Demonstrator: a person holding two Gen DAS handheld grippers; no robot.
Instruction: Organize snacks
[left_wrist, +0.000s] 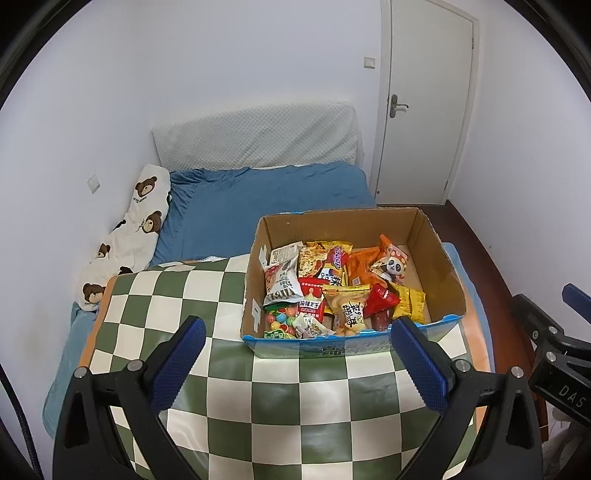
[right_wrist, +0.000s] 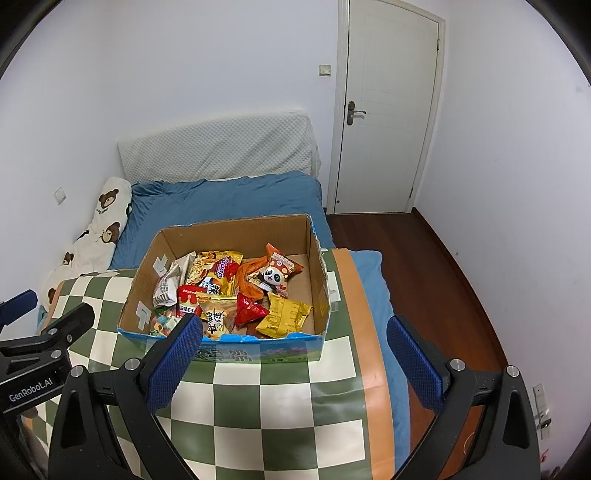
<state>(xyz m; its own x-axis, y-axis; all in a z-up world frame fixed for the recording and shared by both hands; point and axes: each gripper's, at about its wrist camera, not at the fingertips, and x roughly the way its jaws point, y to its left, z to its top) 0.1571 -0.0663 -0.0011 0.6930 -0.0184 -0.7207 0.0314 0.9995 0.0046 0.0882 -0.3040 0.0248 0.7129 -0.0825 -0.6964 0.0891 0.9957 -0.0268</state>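
Left wrist view looks down over the checkered cloth (left_wrist: 258, 398) at a cardboard box (left_wrist: 439, 266) standing on it, and every snack I can see is inside that box: a grey-white pouch (left_wrist: 282, 280) against the left wall, a red packet (left_wrist: 380, 301) and a yellow packet (left_wrist: 408, 302) near the front, a panda-printed bag (left_wrist: 391, 264) towards the back. No packet lies loose on the cloth. That fits a box just filled as well as a box waiting to be sorted out, and I cannot say which.

The box sits straight ahead of both tools, its long side running across the view. From the left gripper (left_wrist: 295, 358) it lies ahead and a little to the right; from the right gripper (right_wrist: 295, 354) it lies ahead and a little to the left, so it stands between the two. Neither looks clearly nearer. In the right wrist view the front wall of the box shows just past the left fingertip.

Both tools have their blue-padded fingers spread wide, with nothing between them and nothing touched. They hang above the cloth, short of the box rim.
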